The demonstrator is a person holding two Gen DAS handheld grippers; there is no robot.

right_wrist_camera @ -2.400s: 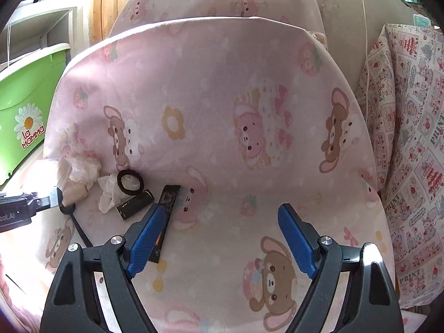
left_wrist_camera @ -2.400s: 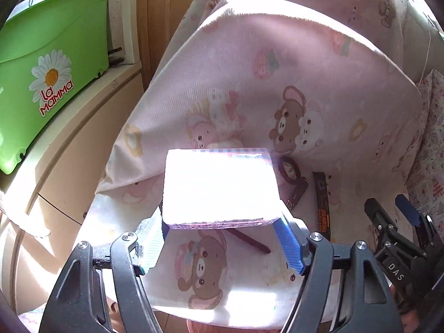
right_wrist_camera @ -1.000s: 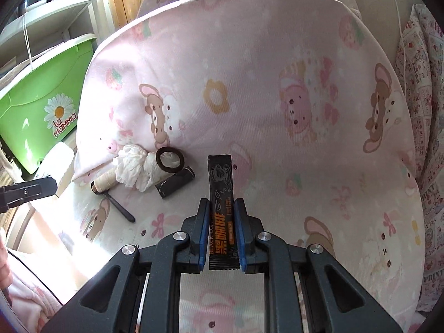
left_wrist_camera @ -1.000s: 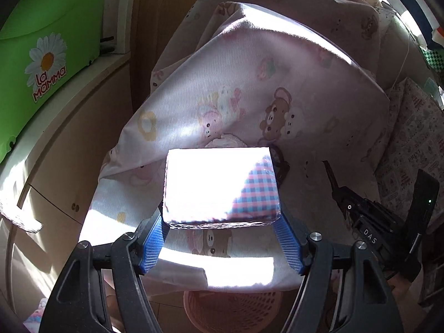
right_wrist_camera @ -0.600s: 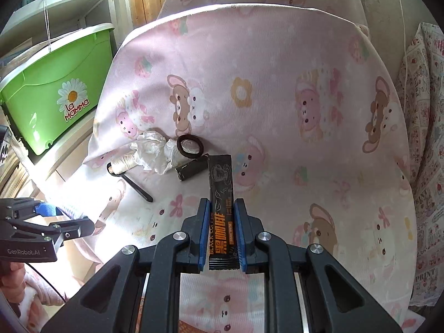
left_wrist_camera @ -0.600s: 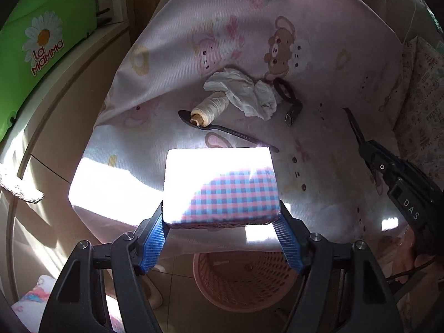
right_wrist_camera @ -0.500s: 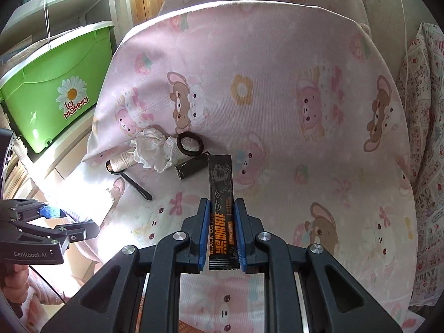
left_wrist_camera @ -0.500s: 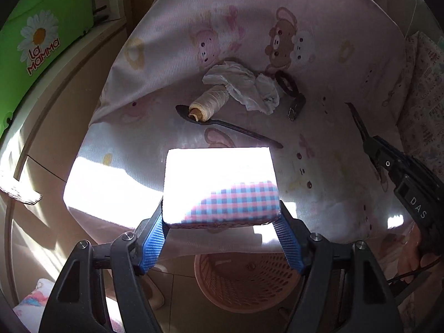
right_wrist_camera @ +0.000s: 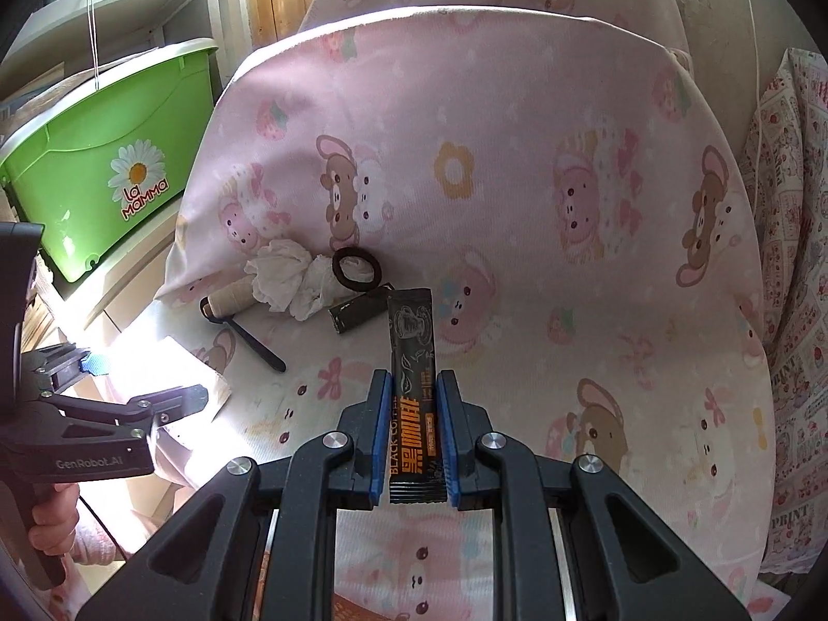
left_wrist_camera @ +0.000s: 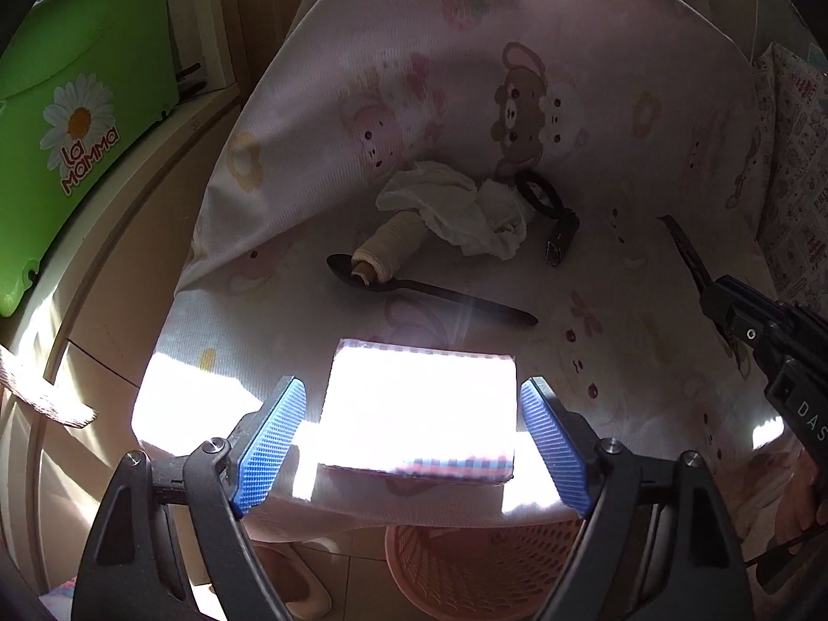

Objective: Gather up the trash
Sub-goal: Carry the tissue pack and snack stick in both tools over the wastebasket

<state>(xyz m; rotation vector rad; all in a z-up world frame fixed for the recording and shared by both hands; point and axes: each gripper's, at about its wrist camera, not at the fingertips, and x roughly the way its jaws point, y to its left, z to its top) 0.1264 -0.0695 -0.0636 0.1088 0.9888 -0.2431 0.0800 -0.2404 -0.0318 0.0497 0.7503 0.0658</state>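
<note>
The left tool (left_wrist_camera: 411,445) has just been opening; its blue pads now stand clear of the checked packet (left_wrist_camera: 419,414), which lies between them on the pink sheet (left_wrist_camera: 595,103) near its front edge. The right tool (right_wrist_camera: 412,437) is clamped on a black coffee sachet (right_wrist_camera: 414,362), which points toward the crumpled tissue (right_wrist_camera: 290,279).

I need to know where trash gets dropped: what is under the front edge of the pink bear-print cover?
A pink mesh basket stands on the tiled floor beneath the cover edge. Only its near rim and part of its inside show; the cover and the checked packet hide the rest.
</note>
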